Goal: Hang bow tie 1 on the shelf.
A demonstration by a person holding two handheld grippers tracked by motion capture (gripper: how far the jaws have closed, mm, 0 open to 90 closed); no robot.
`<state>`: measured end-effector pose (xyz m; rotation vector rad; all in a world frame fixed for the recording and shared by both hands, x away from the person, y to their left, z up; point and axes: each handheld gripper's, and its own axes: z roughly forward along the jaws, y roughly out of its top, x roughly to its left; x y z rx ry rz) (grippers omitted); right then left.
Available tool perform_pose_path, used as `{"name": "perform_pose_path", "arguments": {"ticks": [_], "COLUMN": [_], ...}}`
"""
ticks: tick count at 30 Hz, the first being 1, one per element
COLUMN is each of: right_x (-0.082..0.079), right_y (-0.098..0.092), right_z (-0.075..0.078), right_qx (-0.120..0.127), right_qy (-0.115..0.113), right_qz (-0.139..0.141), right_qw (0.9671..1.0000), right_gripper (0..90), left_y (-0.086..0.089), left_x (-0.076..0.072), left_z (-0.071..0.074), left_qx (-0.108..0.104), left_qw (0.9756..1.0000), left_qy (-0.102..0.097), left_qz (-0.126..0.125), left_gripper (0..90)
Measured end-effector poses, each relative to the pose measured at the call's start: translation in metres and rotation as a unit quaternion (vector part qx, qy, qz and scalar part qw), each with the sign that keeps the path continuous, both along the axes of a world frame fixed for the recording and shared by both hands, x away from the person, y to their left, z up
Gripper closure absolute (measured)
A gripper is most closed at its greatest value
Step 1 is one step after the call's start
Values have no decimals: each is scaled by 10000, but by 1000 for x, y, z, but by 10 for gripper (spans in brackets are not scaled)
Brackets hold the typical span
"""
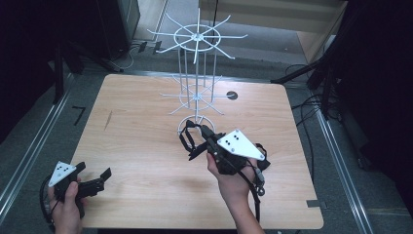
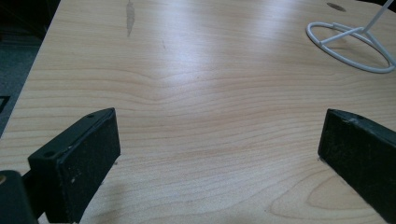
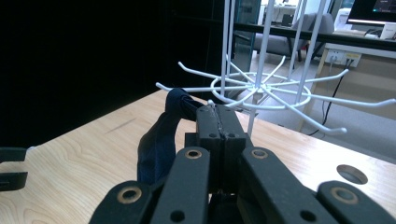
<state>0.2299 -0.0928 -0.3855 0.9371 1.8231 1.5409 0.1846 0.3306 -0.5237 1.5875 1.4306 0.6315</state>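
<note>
The right gripper was clamped on a dark fabric strap, held at six o'clock of the white wire rack. The left gripper stood with its jaws wide apart over smooth, pale wood table.

The high view looks forward and down from above the person's side, taking in the whole worktop, with the white wire rack standing beyond both claws at the far middle. The left gripper view rides low on the left claw, close to the wood, facing across the worktop between its two spread jaws; the rack's ring base lies ahead to its right. The right gripper view rides on the right claw and looks nearly level along its closed jaws at the rack's lower arms just ahead. All three views share the rack and the worktop around it.
</note>
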Motion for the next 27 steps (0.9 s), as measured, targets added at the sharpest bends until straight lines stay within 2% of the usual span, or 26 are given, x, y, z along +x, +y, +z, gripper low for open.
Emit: {"name": "perform_pose_path", "arguments": {"ticks": [13, 27], "right_x": [12, 37], "right_y": [4, 11], "right_z": [12, -2], "right_qx": [26, 29], "right_qy": [-11, 271], "right_qz": [-23, -263], "right_qw": [10000, 9993], "right_gripper": [900, 900], "left_y": [1, 1], "left_x": [0, 0], "left_z": [0, 0], "left_qx": [7, -46], "left_qw": [10000, 10000], "left_qy": [11, 15], "left_qz": [-13, -11], "left_gripper": [0, 0]}}
